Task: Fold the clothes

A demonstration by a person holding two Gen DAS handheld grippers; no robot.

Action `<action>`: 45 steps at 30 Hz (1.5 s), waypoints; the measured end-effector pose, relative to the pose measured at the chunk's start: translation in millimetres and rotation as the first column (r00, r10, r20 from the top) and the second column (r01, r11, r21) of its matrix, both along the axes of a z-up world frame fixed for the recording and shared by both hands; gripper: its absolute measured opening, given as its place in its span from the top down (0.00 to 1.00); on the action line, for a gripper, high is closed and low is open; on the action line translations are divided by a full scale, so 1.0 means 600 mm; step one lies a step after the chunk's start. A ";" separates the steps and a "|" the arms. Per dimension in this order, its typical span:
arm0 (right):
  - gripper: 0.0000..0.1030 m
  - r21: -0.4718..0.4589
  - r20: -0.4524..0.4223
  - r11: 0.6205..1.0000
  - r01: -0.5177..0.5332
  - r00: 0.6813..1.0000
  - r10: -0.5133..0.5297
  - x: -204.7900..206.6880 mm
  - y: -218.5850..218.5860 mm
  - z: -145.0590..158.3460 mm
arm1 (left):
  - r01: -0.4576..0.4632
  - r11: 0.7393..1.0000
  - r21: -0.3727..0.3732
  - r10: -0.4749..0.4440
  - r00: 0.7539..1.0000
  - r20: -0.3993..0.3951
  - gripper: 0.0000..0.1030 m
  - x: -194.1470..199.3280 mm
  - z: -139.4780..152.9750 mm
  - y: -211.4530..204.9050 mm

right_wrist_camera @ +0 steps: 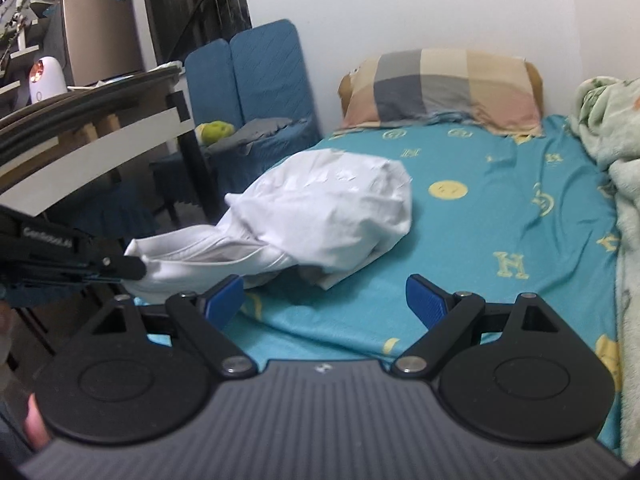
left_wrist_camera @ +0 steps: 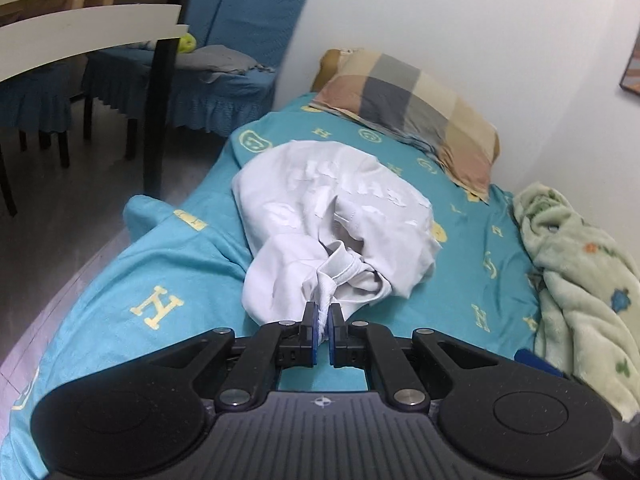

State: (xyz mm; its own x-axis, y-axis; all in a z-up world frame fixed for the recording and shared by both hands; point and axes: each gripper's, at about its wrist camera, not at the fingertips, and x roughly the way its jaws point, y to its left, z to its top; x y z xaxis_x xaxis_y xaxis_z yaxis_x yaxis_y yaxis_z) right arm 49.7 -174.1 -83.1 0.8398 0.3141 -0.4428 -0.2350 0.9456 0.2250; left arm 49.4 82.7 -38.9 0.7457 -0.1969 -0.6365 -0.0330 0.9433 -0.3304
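Note:
A crumpled white T-shirt [left_wrist_camera: 340, 208] with faint white print lies bunched on the teal bed sheet [left_wrist_camera: 160, 264]. My left gripper [left_wrist_camera: 324, 320] is shut on a gathered hem of the shirt, pulled taut toward me. In the right wrist view the shirt [right_wrist_camera: 320, 208] stretches left to the left gripper [right_wrist_camera: 128, 268], which holds its edge near the bed's left side. My right gripper [right_wrist_camera: 326, 296] is open and empty, low over the sheet [right_wrist_camera: 500, 216] just in front of the shirt.
A checked pillow [left_wrist_camera: 408, 116] lies at the head of the bed by the white wall. A pale green fleece blanket [left_wrist_camera: 580, 280] is heaped along the right side. A table [left_wrist_camera: 92, 36] and blue-covered chairs [left_wrist_camera: 240, 60] stand left of the bed.

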 end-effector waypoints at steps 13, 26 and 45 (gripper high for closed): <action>0.33 -0.129 -0.001 0.989 -0.067 0.998 0.068 0.157 0.104 -0.050 | -0.105 0.989 -0.101 0.098 0.993 -0.069 0.95 0.065 -0.035 0.034; 0.92 -0.003 -0.022 0.999 -0.038 0.999 0.038 0.184 0.066 -0.049 | -0.103 0.991 -0.087 0.103 0.995 -0.012 0.95 0.103 -0.040 0.032; 0.93 0.165 -0.043 0.985 0.038 0.999 -0.031 0.126 -0.023 -0.023 | -0.070 0.993 -0.090 0.074 0.996 0.040 0.95 0.064 -0.012 0.029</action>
